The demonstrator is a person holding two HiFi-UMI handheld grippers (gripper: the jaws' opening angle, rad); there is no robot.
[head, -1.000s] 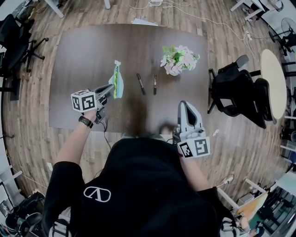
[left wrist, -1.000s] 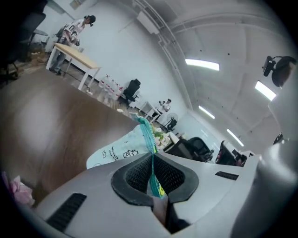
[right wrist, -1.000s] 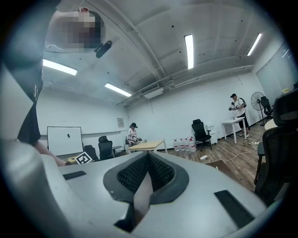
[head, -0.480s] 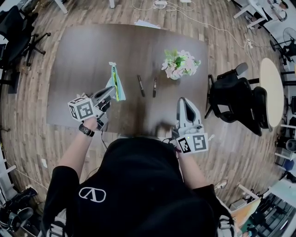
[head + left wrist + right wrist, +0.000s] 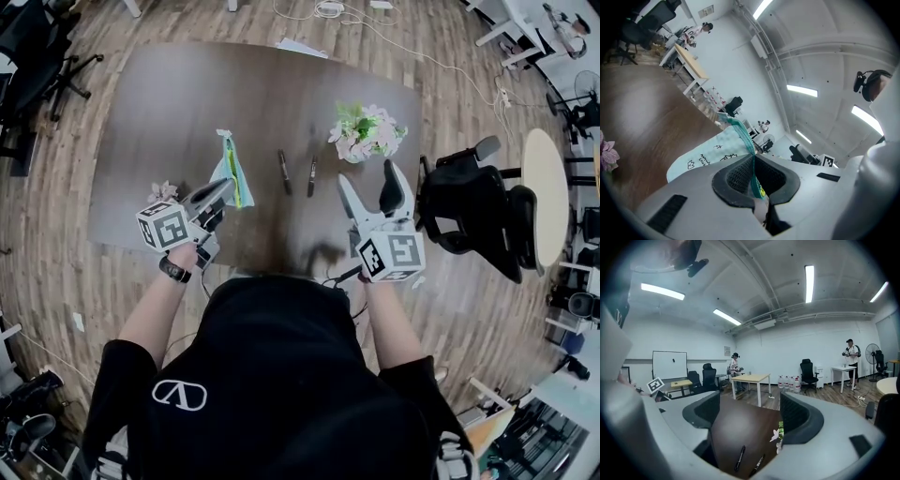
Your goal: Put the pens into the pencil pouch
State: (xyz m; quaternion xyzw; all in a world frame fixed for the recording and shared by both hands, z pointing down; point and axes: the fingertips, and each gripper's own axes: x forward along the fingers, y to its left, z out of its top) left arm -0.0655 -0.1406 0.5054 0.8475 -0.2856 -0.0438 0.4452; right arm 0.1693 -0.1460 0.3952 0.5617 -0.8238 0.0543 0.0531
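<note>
Left gripper (image 5: 221,190) is clamped tight on the pencil pouch (image 5: 231,172), the pale blue one with a teal zipper edge and little doodles on it. In the left gripper view you can see that teal edge pinched right between the pads, with the rest of the pouch sticking out ahead of the jaws over the dark brown desk (image 5: 159,103). Can't tell if the far end touches the desk or not.

Right gripper (image 5: 369,191) has just been opening its jaws and they stand wide apart now, nothing between them. It hangs over the near right part of the desk, just in front of the potted flowers (image 5: 367,130).

The two pens are both lying on the desk, side by side but not touching, roughly in the middle: the left pen (image 5: 284,172) and the right pen (image 5: 312,175). They sit between the pouch and the right gripper, and in the right gripper view they show up low down in the gap between its jaws, a bit ahead of it.

A black office chair (image 5: 469,202) stands off the right end of the desk.
</note>
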